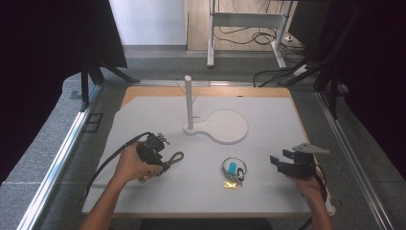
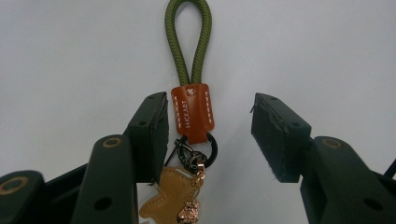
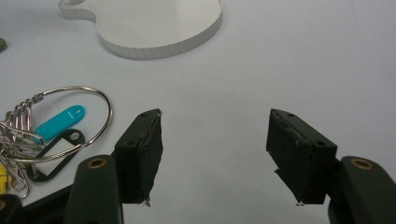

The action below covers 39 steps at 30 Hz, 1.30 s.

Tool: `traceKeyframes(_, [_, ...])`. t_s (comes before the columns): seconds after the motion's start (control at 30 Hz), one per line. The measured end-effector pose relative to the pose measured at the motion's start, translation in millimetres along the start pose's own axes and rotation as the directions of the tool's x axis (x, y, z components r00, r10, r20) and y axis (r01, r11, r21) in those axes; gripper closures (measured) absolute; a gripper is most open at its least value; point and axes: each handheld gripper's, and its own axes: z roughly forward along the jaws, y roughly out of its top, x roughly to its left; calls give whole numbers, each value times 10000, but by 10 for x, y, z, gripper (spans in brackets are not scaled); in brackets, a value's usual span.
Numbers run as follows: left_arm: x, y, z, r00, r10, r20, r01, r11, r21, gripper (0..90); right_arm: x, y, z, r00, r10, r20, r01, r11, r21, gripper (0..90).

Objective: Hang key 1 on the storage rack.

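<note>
left gripper [image 2: 208, 135] low, fingers [image 2: 150, 133] astride keychain [image 2: 191, 112]

We record even, diffuse light on the white table [image 1: 268, 191]; shadows are soft and faint. Dark curtains at both sides of the high view go nearly black. Floor behind is brighter. High view is slightly soft overall. In both gripper views we see nearest jaw parts blurred, corners dimmer.
</note>
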Motion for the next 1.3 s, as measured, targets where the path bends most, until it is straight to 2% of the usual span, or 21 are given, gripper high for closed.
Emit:
traceKeyframes(0.4, [59, 55, 157, 9998, -177, 85, 172, 9980, 605, 491, 13, -14, 45, 10000, -27, 91, 26, 9998, 177, 361])
traceKeyframes(0.87, [73, 122, 299, 9999, 15, -126, 1, 9919, 1269, 546, 24, -12, 56, 9999, -82, 111, 79, 9997, 237, 361])
traceKeyframes(1.07, [70, 126, 325, 9997, 87, -230, -55, 9907, 1361, 566, 33, -6, 56, 10000, -76, 58, 74, 9998, 204, 361])
traceKeyframes(1.3, [46, 116, 333, 9983, 276, -518, -207, 9913, 1297, 633, 40, -7, 73, 9999, -91, 93, 89, 9996, 251, 361])
